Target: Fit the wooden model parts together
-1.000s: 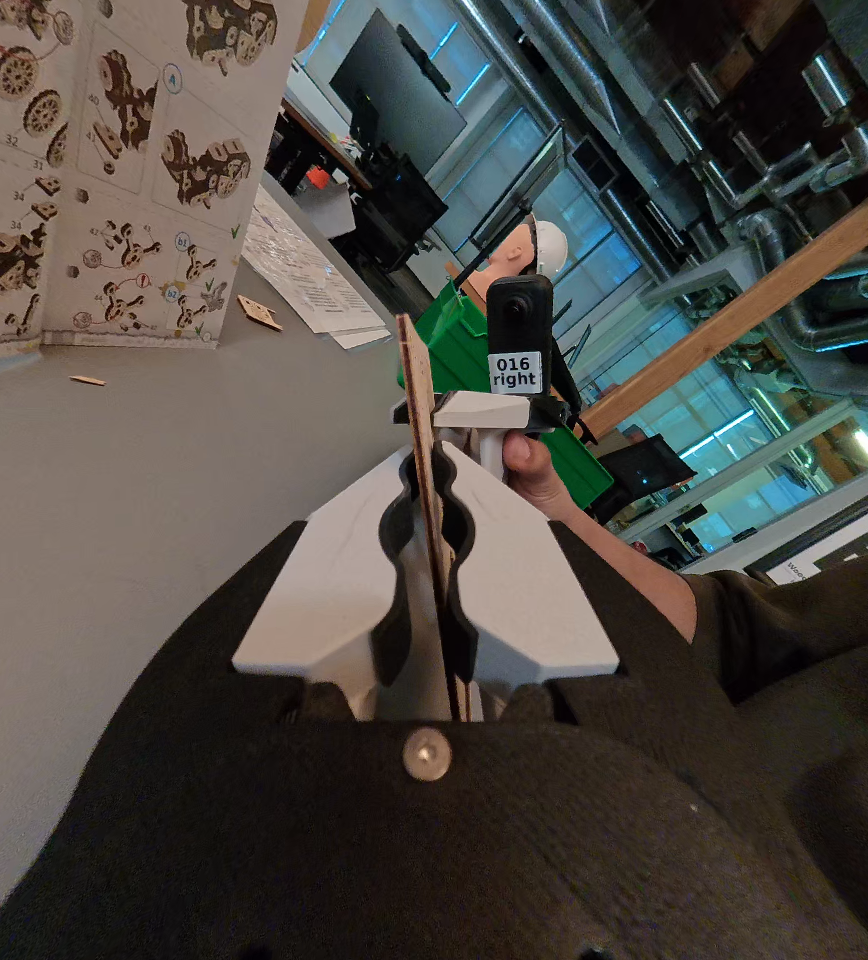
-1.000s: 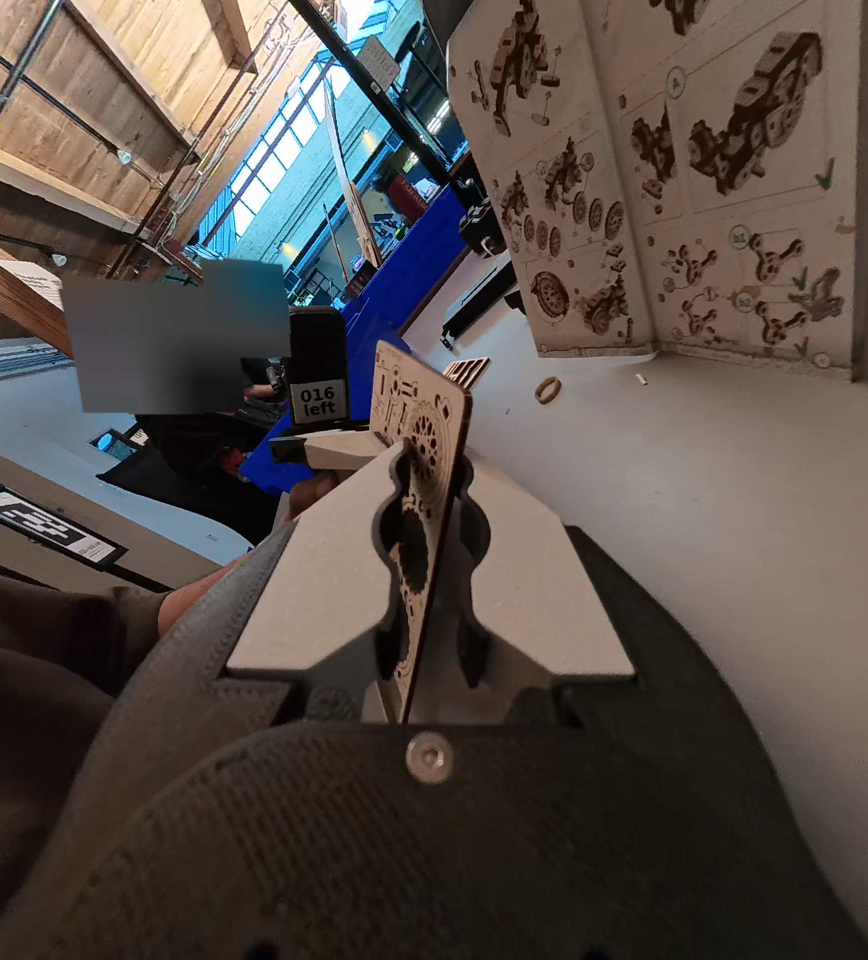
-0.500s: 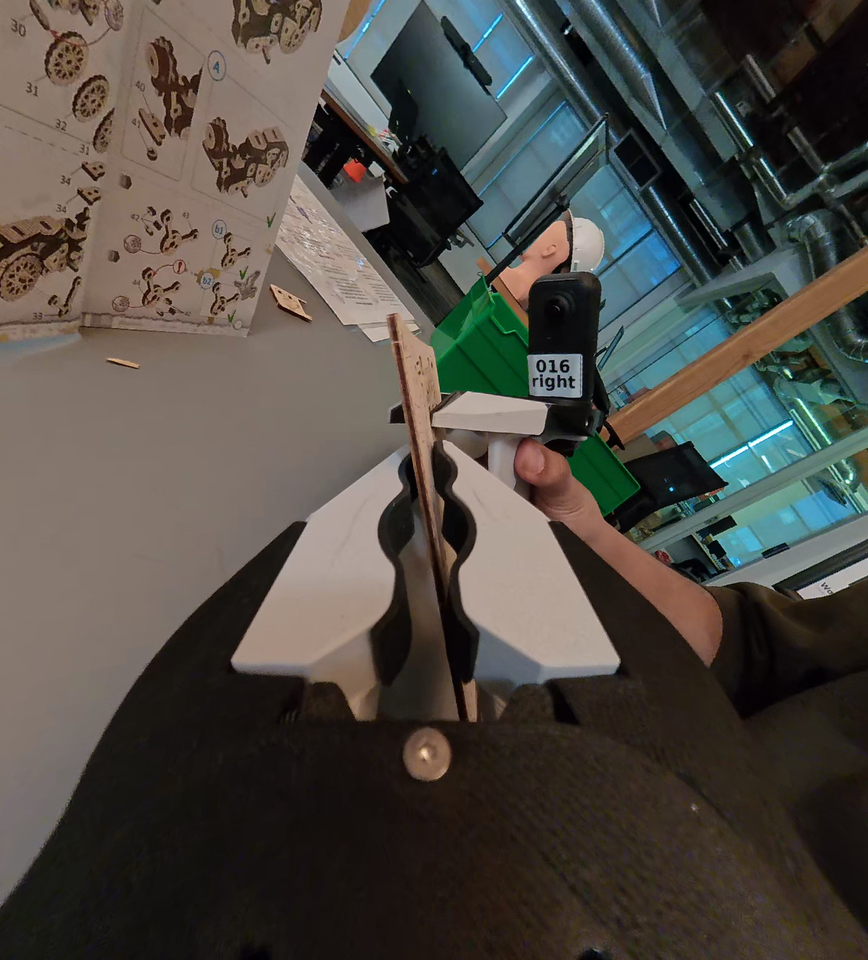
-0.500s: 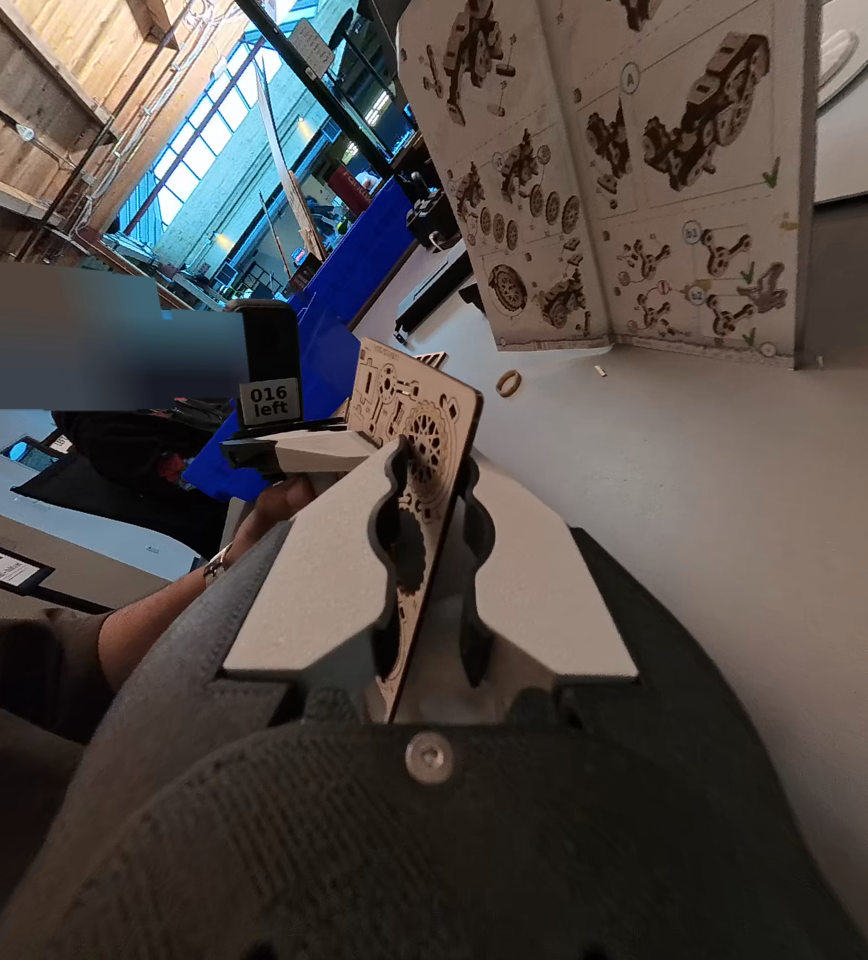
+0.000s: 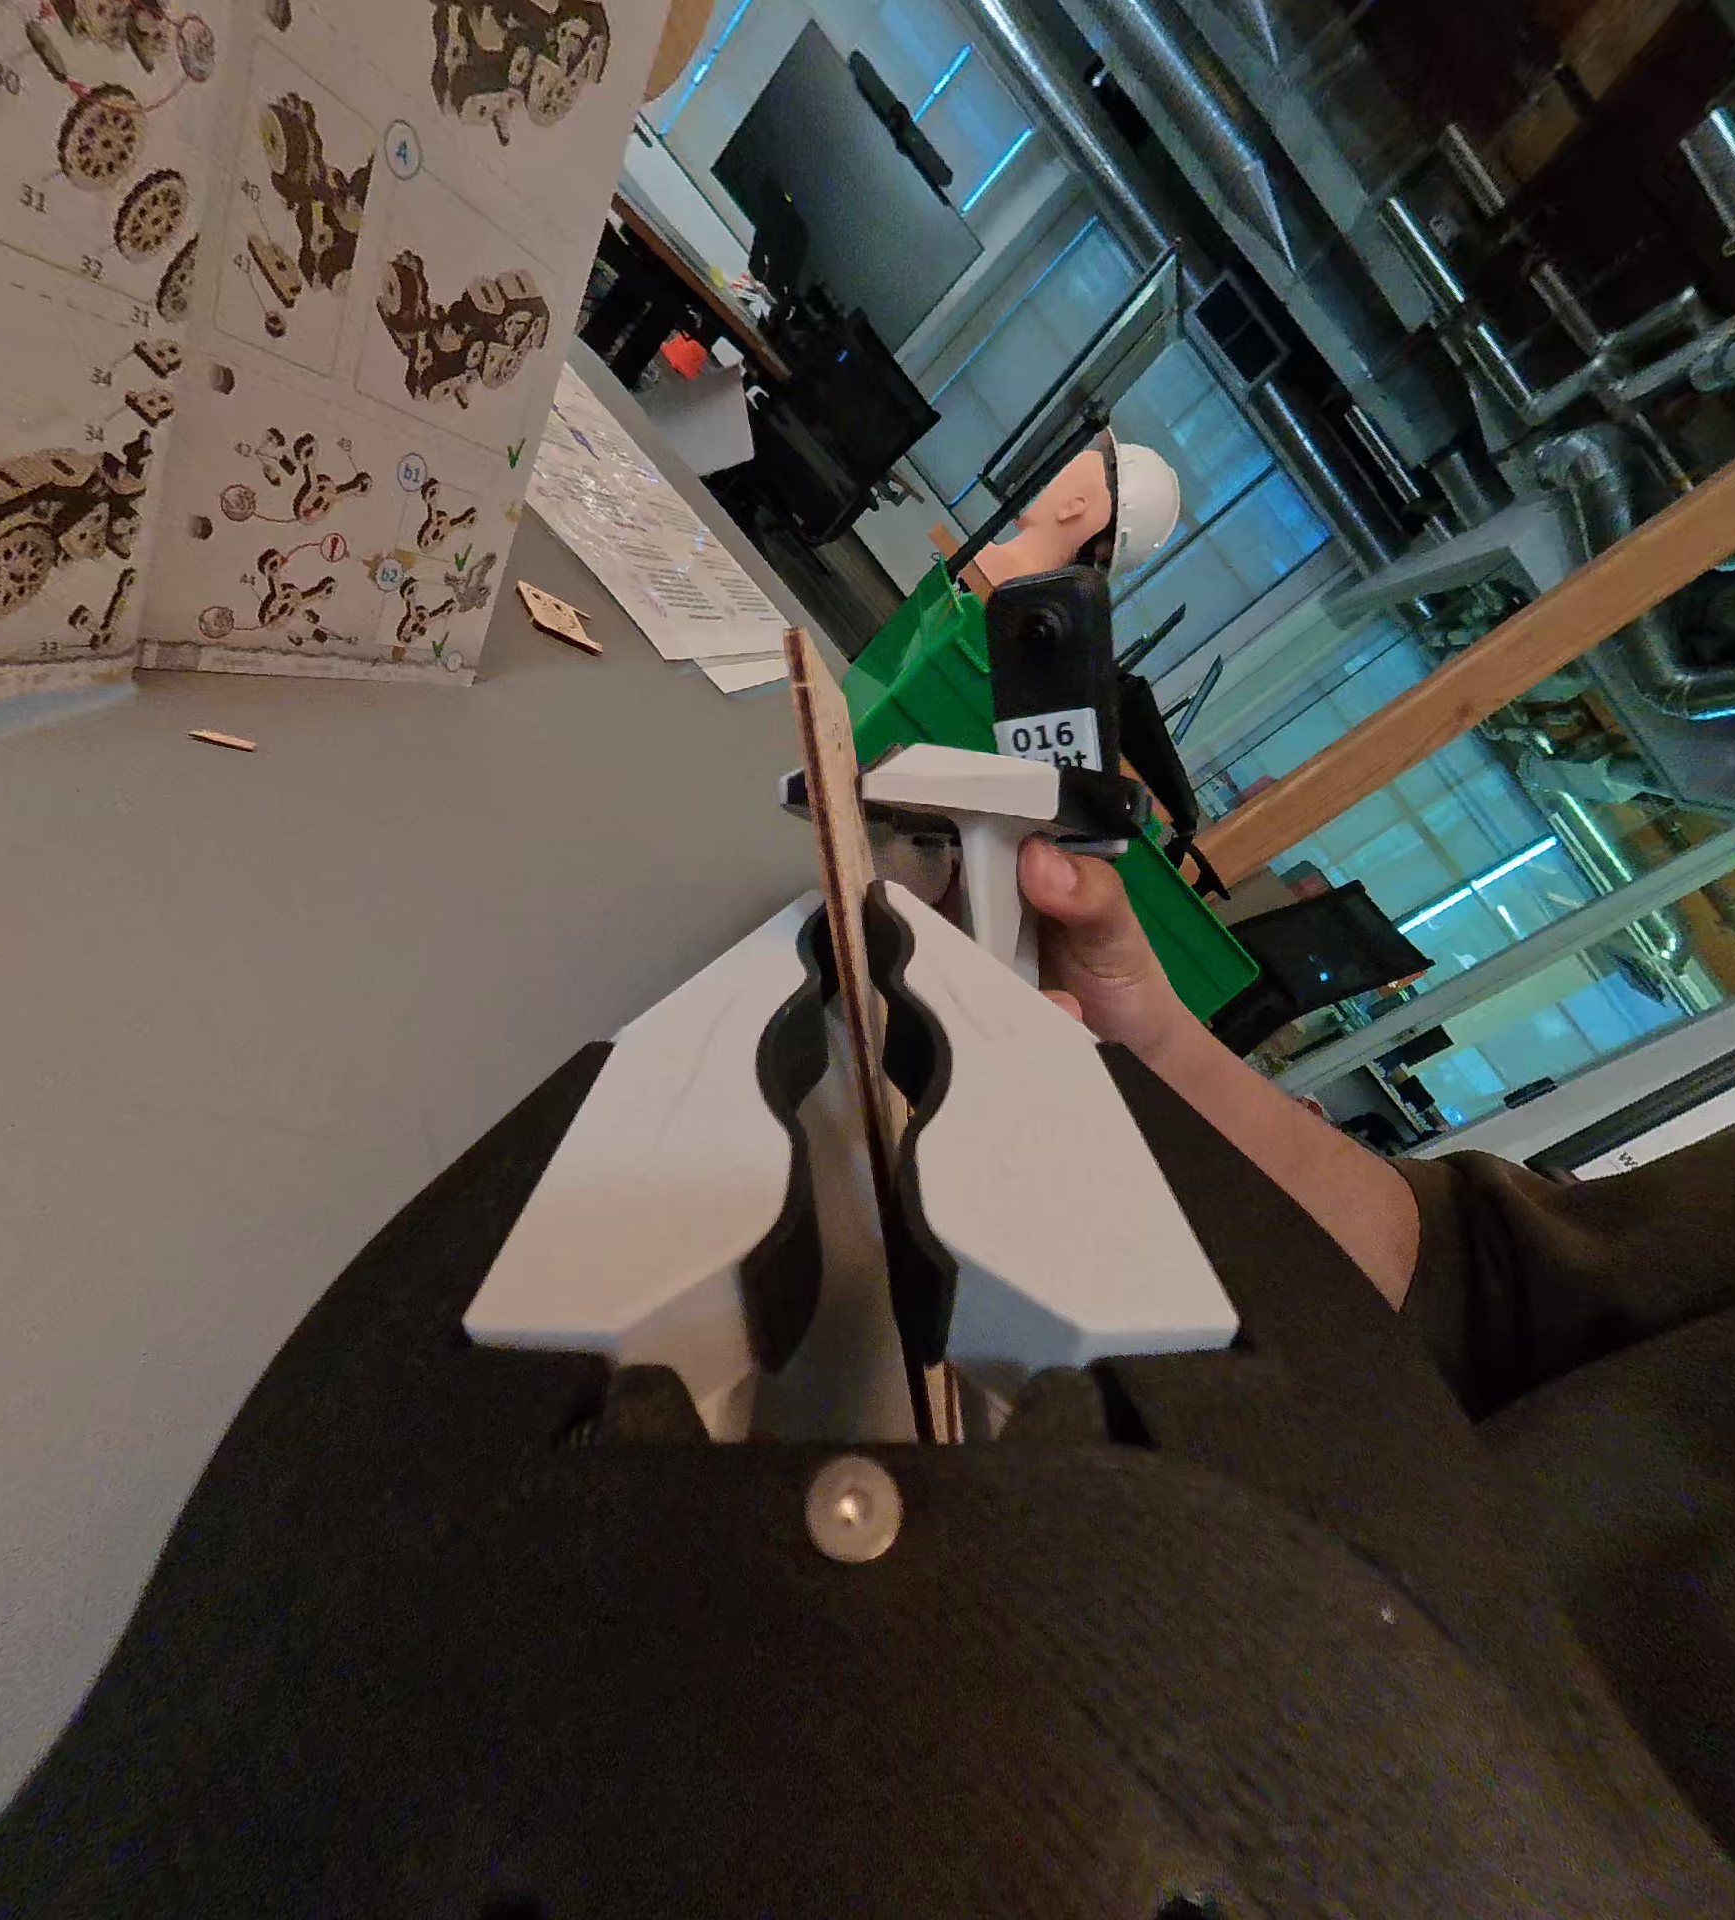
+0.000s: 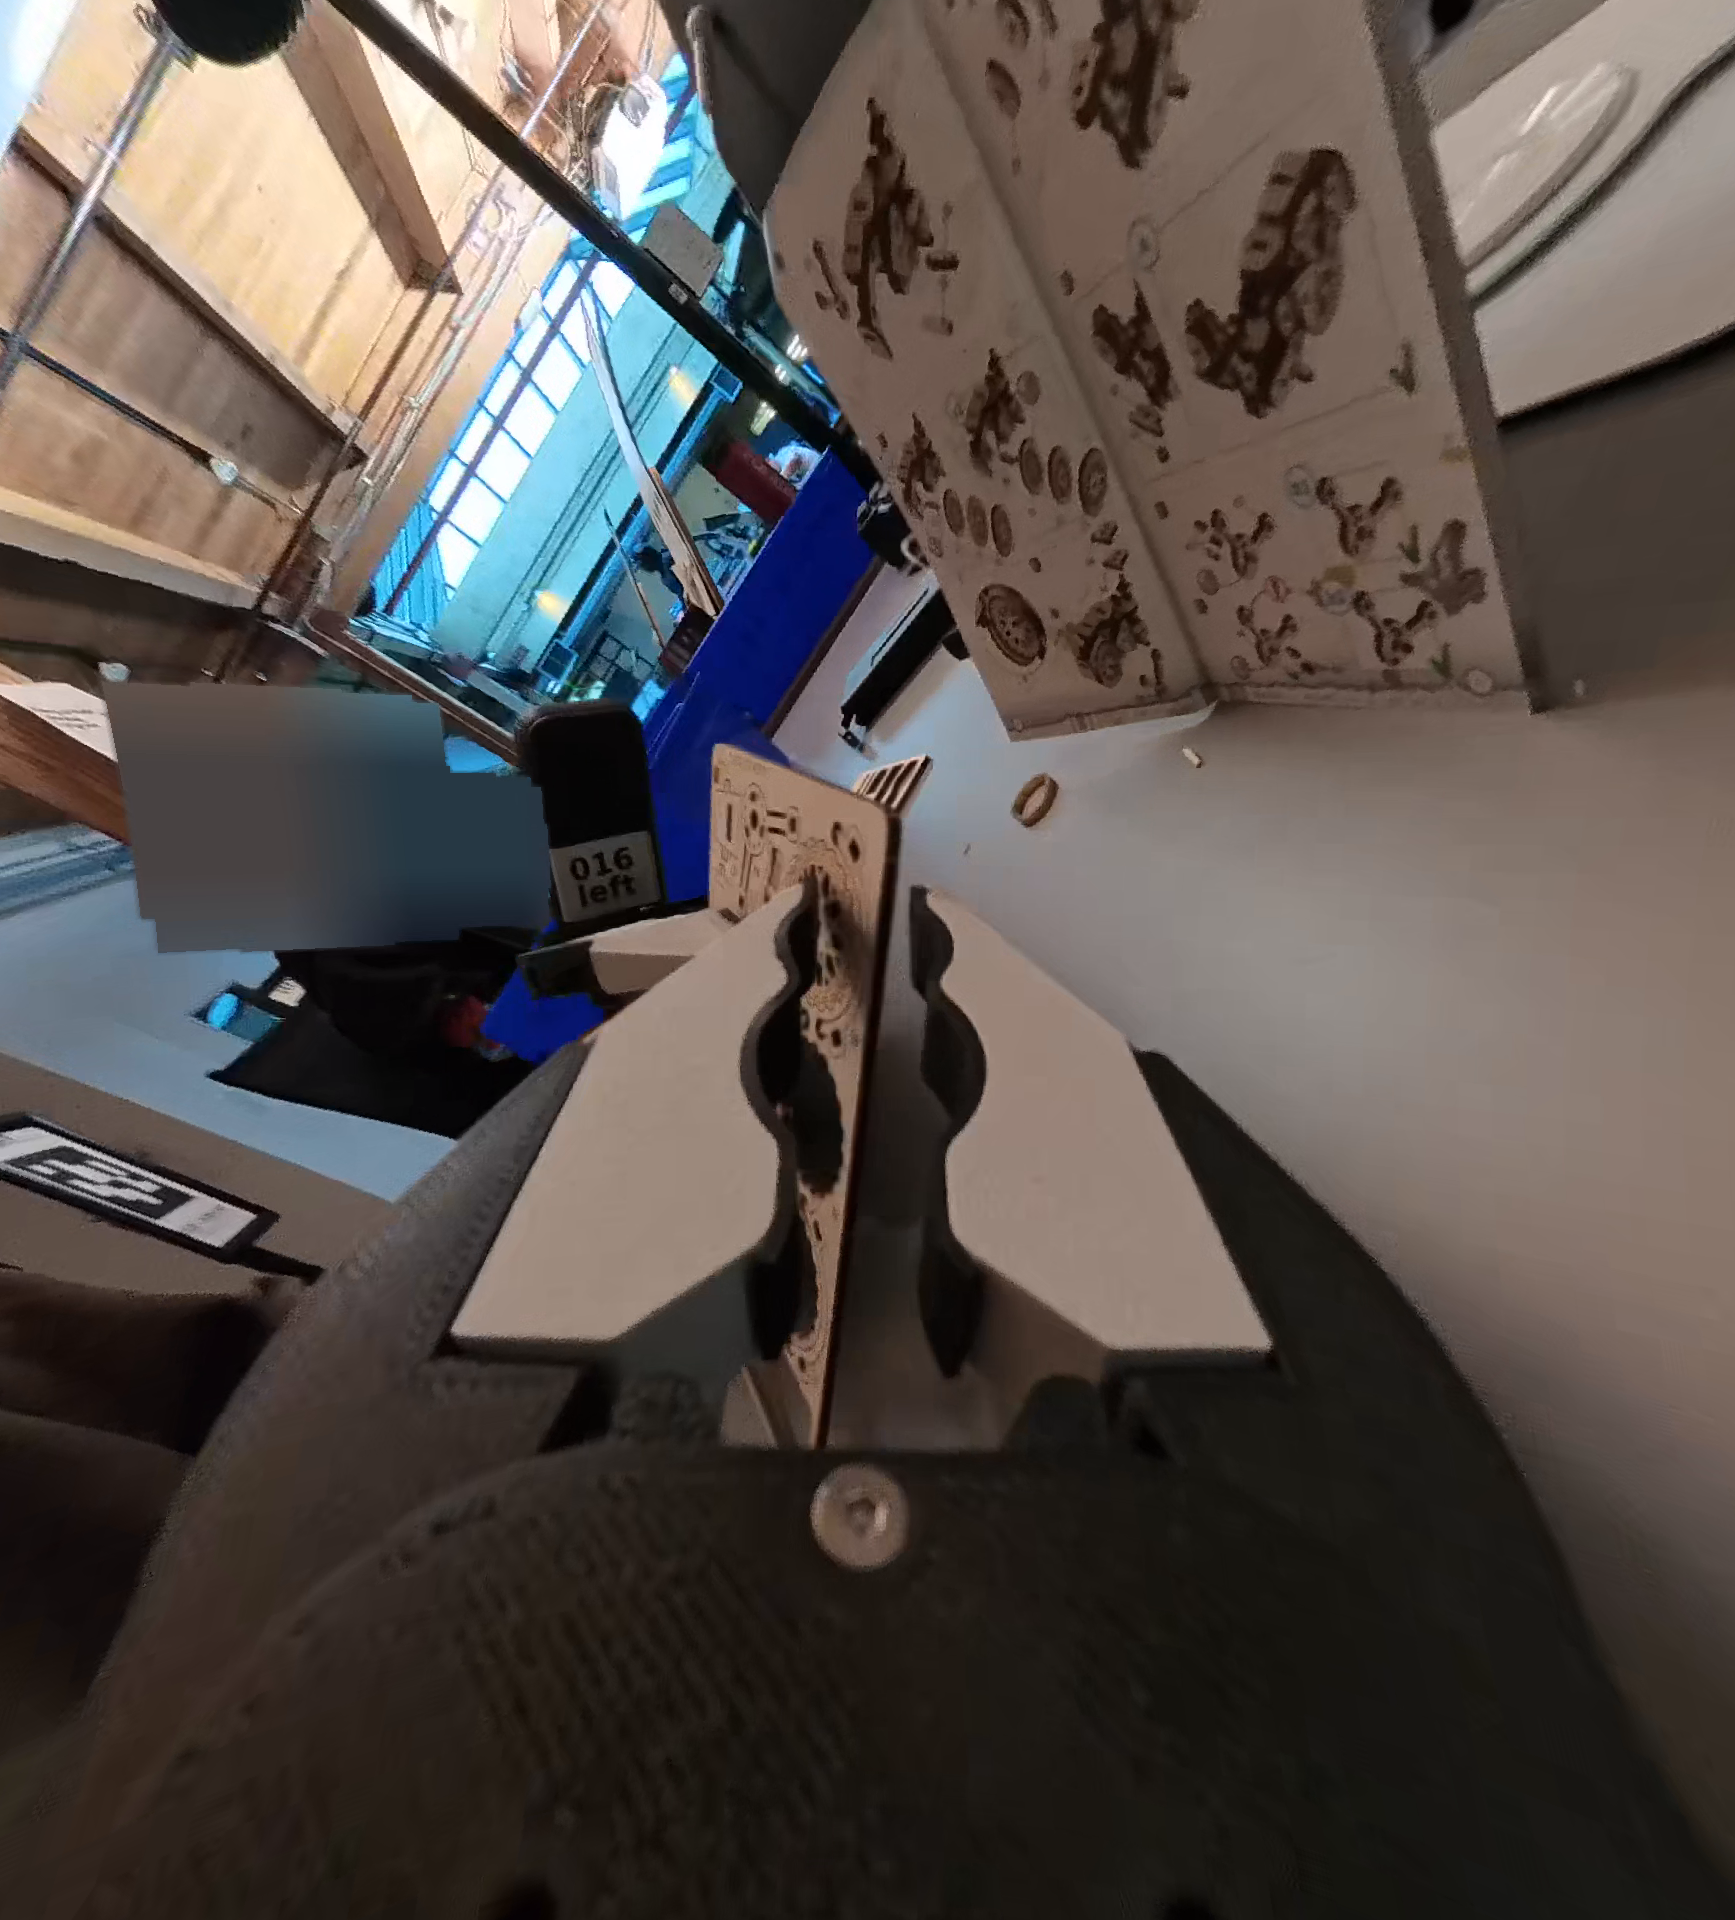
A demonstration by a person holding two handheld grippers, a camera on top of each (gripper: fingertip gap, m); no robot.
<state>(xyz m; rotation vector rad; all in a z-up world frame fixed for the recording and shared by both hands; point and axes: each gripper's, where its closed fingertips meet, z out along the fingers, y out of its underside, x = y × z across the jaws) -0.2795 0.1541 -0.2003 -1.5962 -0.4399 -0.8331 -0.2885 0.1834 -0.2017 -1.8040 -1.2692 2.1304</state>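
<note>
The thin laser-cut plywood parts sheet [image 5: 835,831] is being held above the grey table [image 5: 219,987], showing only its dark edge in the left wrist view. The left claw [image 5: 847,925] is clamping it; the right claw [image 6: 858,914] is gripping it too, its wavy black pads [image 6: 790,1039] hiding some cut-outs. A folded paper instruction sheet [image 6: 1206,416] is standing blurred behind.

Each wrist camera sits just behind its own fingers, close, looking along them, rolled sideways. The left view faces the right gripper [image 5: 847,795] at twelve o'clock; the right view faces the left gripper [image 6: 634,951] at eleven. Both share the wooden sheet [image 5: 827,790], grey table [image 6: 1362,987] and upright instruction sheet [image 5: 219,343].
</note>
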